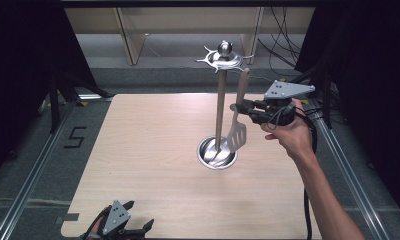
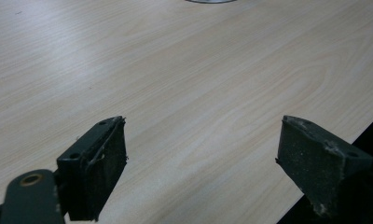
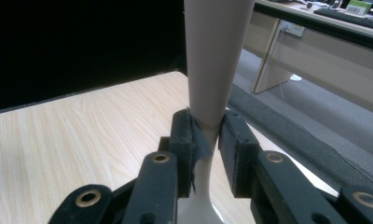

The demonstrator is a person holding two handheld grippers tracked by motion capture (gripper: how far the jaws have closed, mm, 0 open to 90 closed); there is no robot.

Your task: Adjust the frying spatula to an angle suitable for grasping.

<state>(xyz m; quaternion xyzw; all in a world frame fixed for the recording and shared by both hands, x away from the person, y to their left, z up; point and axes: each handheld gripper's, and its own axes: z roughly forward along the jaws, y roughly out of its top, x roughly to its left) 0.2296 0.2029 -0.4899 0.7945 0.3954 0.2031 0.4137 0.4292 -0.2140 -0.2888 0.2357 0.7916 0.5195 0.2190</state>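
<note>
The slotted spatula [image 1: 239, 112] hangs upright in the air just right of the stand's pole [image 1: 219, 105], blade down near the round steel base [image 1: 217, 153], its pale handle tip reaching up toward the hooked crown [image 1: 223, 58] at the top. I hold it that way on purpose: my right gripper [image 1: 239, 107] is clamped on the narrow neck of the handle, where the pads bite best and the blade's weight hangs straight below, so the tool does not swing. In the right gripper view the handle [image 3: 211, 74] rises from between my two pads, pinched tight at its waist. Gripping low leaves the handle's top end free, which I judge is what has to meet one of the crown's hooks; whether it has a hanging hole I cannot tell from here. My left gripper [image 1: 119, 226] rests at the near left edge of the table [image 1: 153, 150], jaws spread wide over bare wood with nothing between them, well apart from the stand and out of the way.
</note>
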